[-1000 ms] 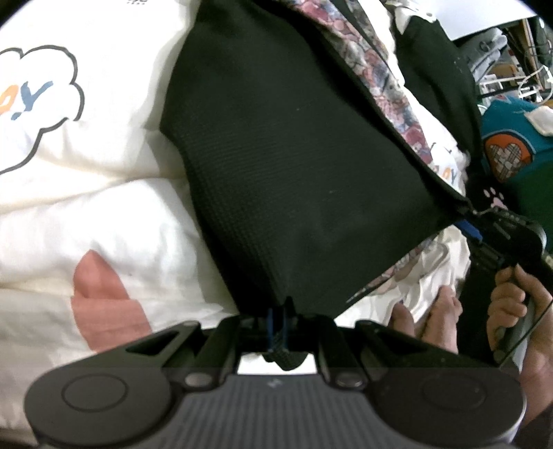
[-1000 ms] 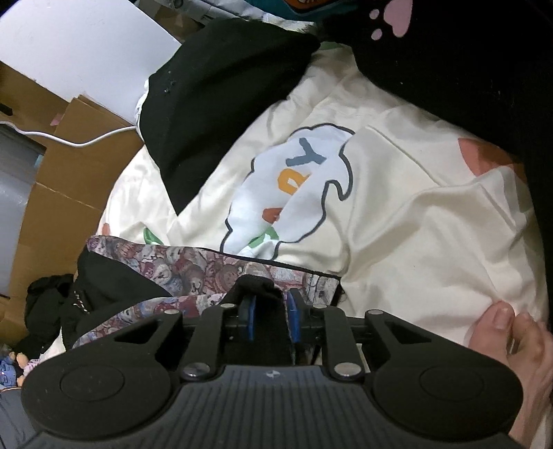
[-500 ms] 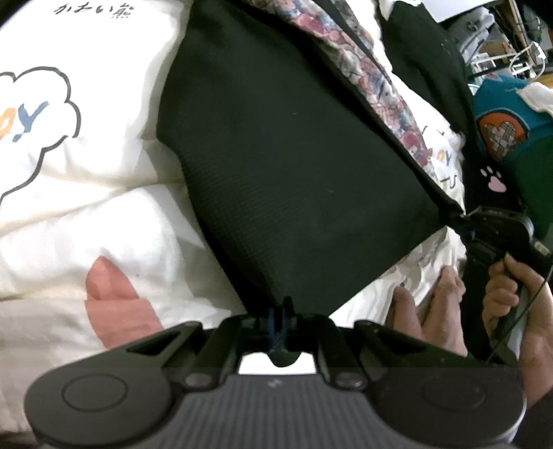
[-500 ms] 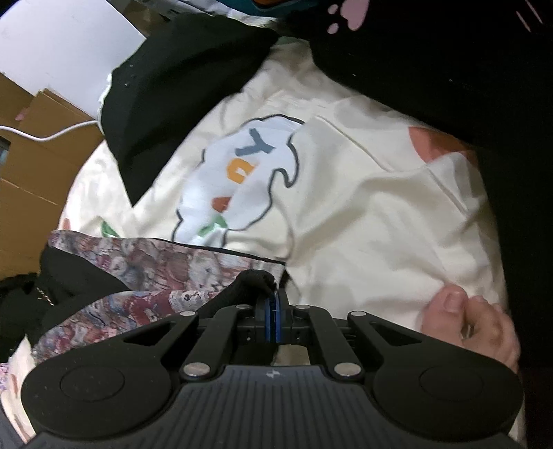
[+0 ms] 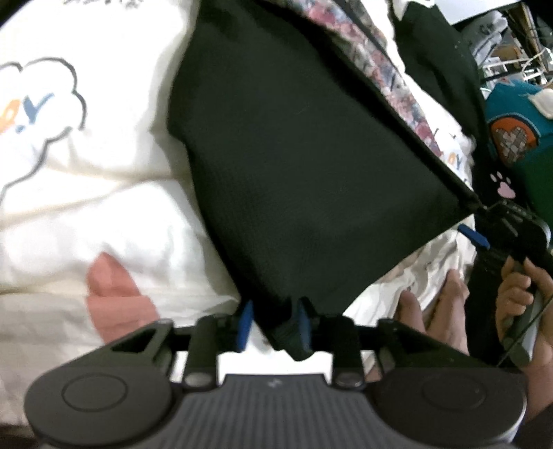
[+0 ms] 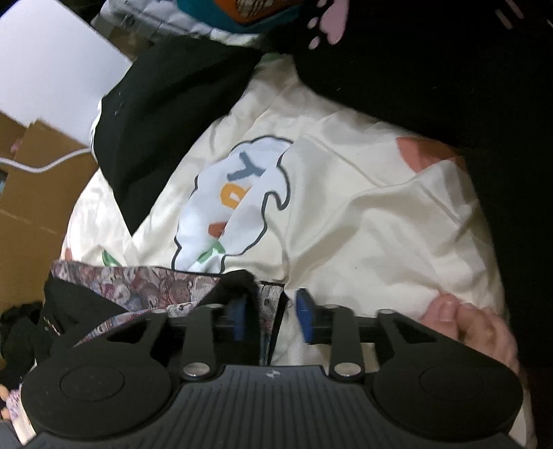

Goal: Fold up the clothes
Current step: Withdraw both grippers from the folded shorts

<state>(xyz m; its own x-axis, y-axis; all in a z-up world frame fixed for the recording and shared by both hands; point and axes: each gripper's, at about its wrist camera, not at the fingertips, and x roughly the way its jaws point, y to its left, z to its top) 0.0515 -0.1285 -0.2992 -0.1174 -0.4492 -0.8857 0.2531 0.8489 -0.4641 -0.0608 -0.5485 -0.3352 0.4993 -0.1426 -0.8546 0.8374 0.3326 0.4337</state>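
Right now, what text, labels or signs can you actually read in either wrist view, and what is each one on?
"Y": blue letter inside the cloud print on the cream bedding.
Orange letter below it, probably "O" or "D": unclear.
Red and green letters lower down: folded under, unreadable.
Dark script at the bedding's top edge in the left view: cut off, blurred.
Pink paw print: a sign only.

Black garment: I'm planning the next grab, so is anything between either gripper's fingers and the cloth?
Nothing visible. The black garment has a corner between the left gripper fingers, which have just been opening. Its patterned-lined edge lies between the right gripper fingers, also just opening. Only the cream bedding lies underneath.
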